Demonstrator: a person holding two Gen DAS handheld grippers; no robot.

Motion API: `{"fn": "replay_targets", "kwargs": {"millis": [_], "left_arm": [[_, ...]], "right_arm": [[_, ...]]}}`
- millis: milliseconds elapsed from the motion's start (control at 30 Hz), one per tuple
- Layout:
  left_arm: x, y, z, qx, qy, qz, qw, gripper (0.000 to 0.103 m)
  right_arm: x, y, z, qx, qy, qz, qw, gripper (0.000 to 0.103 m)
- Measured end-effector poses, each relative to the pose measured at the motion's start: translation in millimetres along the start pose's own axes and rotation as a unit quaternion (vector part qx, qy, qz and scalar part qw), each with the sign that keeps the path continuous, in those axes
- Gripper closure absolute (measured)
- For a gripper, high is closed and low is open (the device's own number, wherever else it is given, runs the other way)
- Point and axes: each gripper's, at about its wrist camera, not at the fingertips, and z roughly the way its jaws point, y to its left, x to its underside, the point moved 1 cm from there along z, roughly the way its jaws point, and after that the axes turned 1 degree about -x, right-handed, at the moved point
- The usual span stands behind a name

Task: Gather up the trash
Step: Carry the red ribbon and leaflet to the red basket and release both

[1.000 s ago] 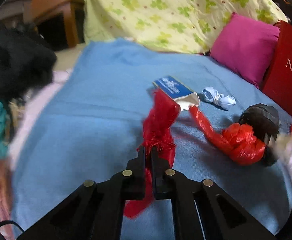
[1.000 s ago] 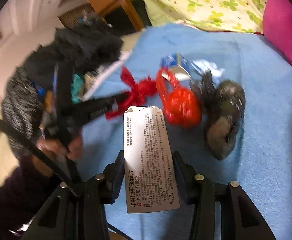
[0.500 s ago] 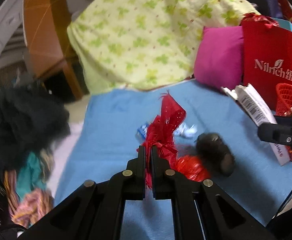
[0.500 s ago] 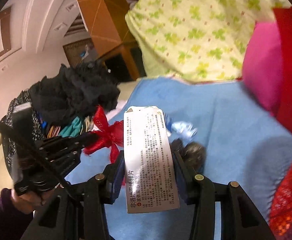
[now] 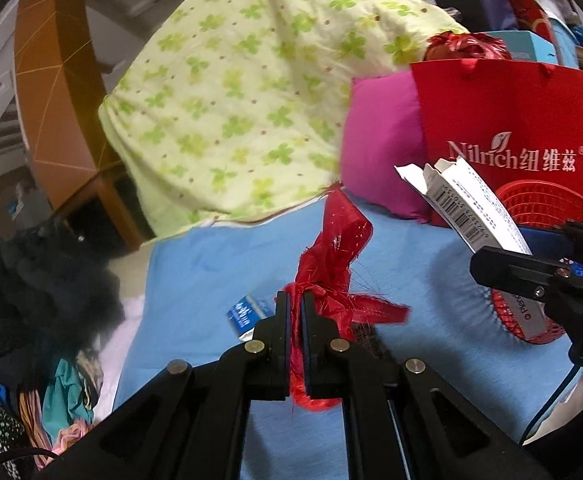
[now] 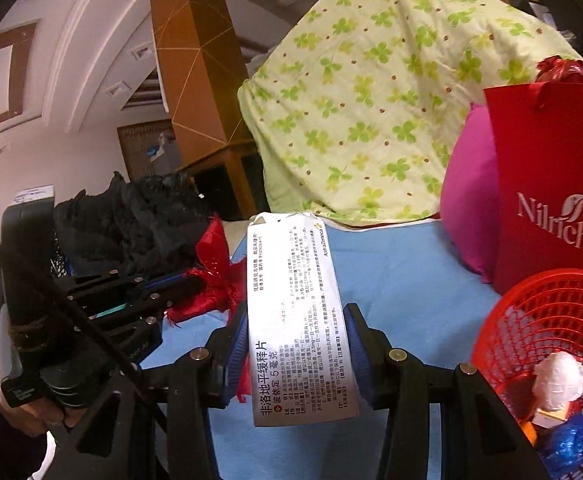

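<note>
The bed [image 5: 419, 264], spread with one blue blanket, carries everything here, and a large clover-print quilt [image 5: 251, 92] is heaped at its far end, likely just pushed out of the working space. One magenta pillow [image 6: 469, 208] leans against it, and one red paper bag [image 5: 503, 128] stands upright beside the pillow. In front of the bag sits a single red mesh basket [image 6: 531, 320], which I take to be the bin for the trash: it already holds a white wad, something blue and an orange bit, so collecting looks well under way. Two hand-held grippers are in play, each loaded with one item and raised above the blanket. The right hand-held gripper [image 6: 297, 354] has its jaws closed moderately wide on the flat sides of one white medicine box [image 6: 295, 312], which stands upright with its torn flap on top; it hangs just beside the basket, presumably so the box can be dropped in with a short reach to the right. The left hand-held gripper [image 5: 296, 308] is pinched almost fully closed on one red ribbon [image 5: 331, 264], a thin grip that suits limp, frayed material; the loose ends flop up and sideways. One small blue packet [image 5: 245, 314] remains on the blanket near the left fingers.
</note>
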Motion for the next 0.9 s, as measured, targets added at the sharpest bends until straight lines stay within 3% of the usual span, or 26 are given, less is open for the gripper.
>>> {"fn": "replay_targets", "kwargs": {"millis": [633, 900], "left_arm": [[-27, -41, -11, 0.036, -0.015, 0.019, 0.9991, 0.098], [-44, -46, -25, 0.070, -0.036, 0.012, 0.9968, 0.098]], "right_arm": [[-3, -35, -44, 0.036, -0.050, 0.031, 0.998, 0.054], [-4, -53, -63, 0.051, -0.072, 0.055, 0.995, 0.054]]}}
